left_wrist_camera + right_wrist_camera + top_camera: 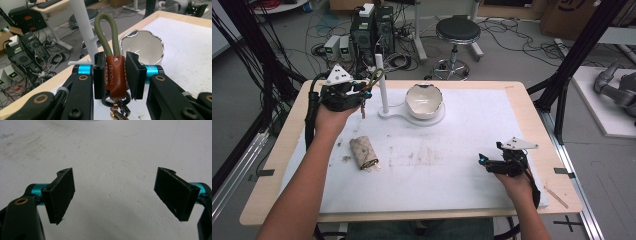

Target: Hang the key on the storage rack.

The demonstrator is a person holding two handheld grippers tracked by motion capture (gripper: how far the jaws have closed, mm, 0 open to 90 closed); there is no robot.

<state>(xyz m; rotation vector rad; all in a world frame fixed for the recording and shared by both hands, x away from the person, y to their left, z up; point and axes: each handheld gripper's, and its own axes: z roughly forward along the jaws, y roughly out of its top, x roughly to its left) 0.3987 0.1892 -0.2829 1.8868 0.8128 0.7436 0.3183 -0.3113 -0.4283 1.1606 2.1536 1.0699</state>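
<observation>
Up close, we see the left gripper (115, 75) clamped on a keychain (115, 76): both black pads press the sides of its brown leather tab, a green cord loop stands up above the jaws, and a metal ring with keys hangs below them. From the high view, we find that left gripper (362, 94) held above the far left part of the table (532, 107), with the keychain's (373, 80) green loop just beside the white post (381, 85) of a small stand. We cannot tell whether loop and post touch. The stand's flat white base also carries a white bowl (424, 101) with a jagged rim, just right of the post.

Our right gripper (116, 195) has its jaws wide apart with nothing between them, only white mat underneath. We see the right gripper (484, 161) low over the mat at the near right, well apart from the stand.

Between the two hands, nearer the left forearm, a rolled beige pouch (364, 152) lies on the stained white mat (472, 125).

Beyond the table we note a stool (457, 31) and computer cases (372, 27) amid floor cables.
</observation>
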